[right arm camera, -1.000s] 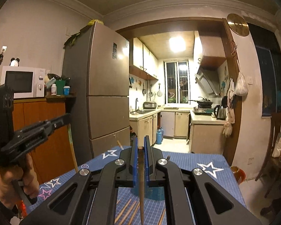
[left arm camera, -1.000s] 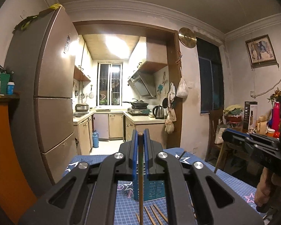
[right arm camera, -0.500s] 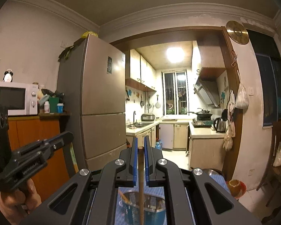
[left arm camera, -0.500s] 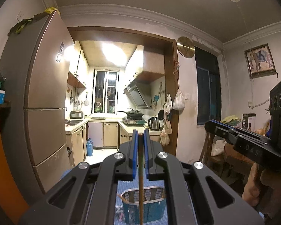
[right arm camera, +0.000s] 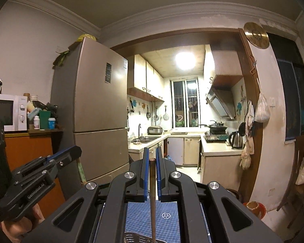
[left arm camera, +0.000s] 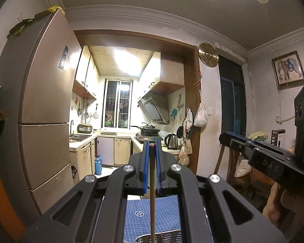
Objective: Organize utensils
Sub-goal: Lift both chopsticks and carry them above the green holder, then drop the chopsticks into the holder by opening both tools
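My left gripper (left arm camera: 151, 147) is shut on a wooden chopstick (left arm camera: 152, 198) that hangs down between its blue pads toward a perforated utensil basket (left arm camera: 168, 238) at the bottom edge. My right gripper (right arm camera: 152, 160) is shut on a darker wooden chopstick (right arm camera: 152, 202), its lower end over the basket's rim (right arm camera: 135, 237). Both grippers are raised above the table and pointed at the kitchen. The right gripper shows at the right of the left wrist view (left arm camera: 225, 137); the left gripper shows at the left of the right wrist view (right arm camera: 76, 151), with its chopstick (right arm camera: 81, 172).
A blue grid mat with stars (left arm camera: 139, 214) covers the table below. A tall refrigerator (right arm camera: 99, 109) and an orange cabinet with a microwave (right arm camera: 6, 111) stand to the left. A wooden chair (left arm camera: 233, 168) stands to the right.
Both grippers have lifted and tilted upward with their chopsticks. The basket and mat have dropped to the bottom edge of both views; the loose chopsticks on the mat are out of sight.
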Demonstrator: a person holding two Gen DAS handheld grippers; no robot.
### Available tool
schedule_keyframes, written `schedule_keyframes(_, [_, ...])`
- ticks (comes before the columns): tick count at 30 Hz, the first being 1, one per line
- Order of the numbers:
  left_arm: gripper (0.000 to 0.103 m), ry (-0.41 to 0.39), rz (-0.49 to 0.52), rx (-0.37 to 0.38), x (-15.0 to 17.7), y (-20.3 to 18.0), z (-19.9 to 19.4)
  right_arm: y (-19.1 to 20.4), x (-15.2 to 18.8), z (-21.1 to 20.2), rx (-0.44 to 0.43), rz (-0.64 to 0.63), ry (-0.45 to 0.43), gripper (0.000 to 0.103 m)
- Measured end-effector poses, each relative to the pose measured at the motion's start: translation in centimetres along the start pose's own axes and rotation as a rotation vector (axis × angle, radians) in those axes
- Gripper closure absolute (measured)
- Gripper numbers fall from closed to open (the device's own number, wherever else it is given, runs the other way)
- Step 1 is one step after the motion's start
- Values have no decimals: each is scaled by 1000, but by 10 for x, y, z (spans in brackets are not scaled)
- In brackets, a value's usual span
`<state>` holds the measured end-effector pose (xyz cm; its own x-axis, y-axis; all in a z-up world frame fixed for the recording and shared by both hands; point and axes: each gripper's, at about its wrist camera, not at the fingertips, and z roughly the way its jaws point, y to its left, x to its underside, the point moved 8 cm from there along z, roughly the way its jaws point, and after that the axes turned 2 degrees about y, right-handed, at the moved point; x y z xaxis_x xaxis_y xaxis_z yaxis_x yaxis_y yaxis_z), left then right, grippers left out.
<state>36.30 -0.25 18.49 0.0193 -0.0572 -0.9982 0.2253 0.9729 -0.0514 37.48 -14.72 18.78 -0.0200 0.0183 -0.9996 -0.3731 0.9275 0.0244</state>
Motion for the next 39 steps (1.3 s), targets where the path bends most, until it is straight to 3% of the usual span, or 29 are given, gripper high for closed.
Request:
schedule_keyframes(9, [98, 44, 2, -9, 34, 10, 29, -10, 42, 36, 2, 21, 64, 96])
schedule_keyframes(21, [98, 78, -3, -17, 62, 18, 47, -12, 90, 54, 1, 37, 125, 96])
schedule_keyframes(36, [98, 81, -8, -35, 67, 21, 55, -12, 97, 52, 0, 25, 128, 95])
schedule_keyframes(38, [94, 83, -13, -38, 68, 21, 55, -11, 97, 52, -3, 25, 128, 95])
schedule_keyframes(39, [79, 81, -15, -46, 68, 23, 55, -10, 98, 52, -7, 22, 129, 89])
